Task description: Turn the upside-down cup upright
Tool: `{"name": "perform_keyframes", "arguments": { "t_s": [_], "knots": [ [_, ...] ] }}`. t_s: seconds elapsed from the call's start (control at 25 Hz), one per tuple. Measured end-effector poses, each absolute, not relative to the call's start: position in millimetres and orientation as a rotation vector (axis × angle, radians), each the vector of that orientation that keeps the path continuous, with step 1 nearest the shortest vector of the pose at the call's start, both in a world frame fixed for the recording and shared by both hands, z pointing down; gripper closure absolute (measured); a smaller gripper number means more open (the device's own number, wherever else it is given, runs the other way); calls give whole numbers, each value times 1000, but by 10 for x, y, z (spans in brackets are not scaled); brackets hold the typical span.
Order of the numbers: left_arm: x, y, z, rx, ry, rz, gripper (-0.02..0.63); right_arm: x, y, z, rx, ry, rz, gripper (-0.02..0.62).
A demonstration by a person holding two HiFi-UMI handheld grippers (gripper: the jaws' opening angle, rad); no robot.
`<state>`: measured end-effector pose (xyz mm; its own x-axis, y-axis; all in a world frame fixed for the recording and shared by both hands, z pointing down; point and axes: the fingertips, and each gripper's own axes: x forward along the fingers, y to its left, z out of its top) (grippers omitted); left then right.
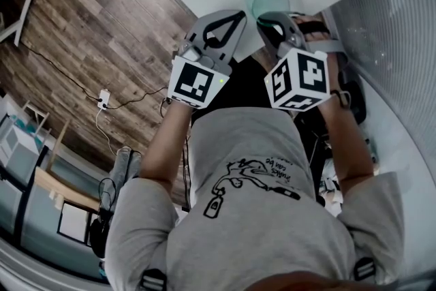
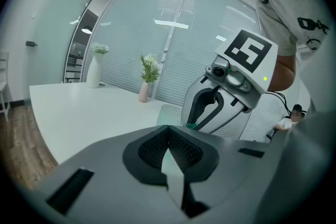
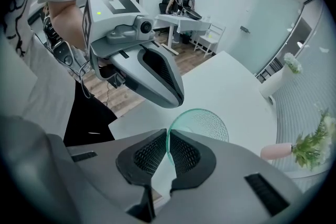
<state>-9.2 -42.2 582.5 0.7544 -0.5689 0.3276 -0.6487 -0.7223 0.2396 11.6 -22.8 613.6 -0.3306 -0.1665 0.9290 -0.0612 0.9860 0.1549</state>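
Observation:
A translucent green textured cup [image 3: 205, 122] rests on the white table [image 3: 231, 86]. My right gripper [image 3: 168, 139] comes down on it steeply and is shut on the cup's thin near edge, pinched between the black ribbed pads. In the head view the cup [image 1: 269, 2] shows as a round green disc just beyond the right gripper [image 1: 274, 24]. My left gripper [image 1: 219, 29] hovers beside it to the left, shut with nothing between its jaws. The left gripper view shows its closed jaws [image 2: 168, 132] and a bit of the cup [image 2: 170, 112] behind them.
A white vase [image 2: 94, 68] and a pink vase [image 2: 144, 91] with flowers stand at the table's far side by the ribbed glass wall. The table's near edge [image 1: 184, 3] borders a wooden floor [image 1: 82, 31] with cables. Desks and chairs stand further off.

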Motion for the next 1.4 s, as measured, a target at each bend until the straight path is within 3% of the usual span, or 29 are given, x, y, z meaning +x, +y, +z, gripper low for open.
{"name": "perform_keyframes", "arguments": {
  "t_s": [1.4],
  "knots": [
    [64,-493,4161,2767,-973,195,603,193,-387,4475,340,-2027,-227,549]
  ]
}}
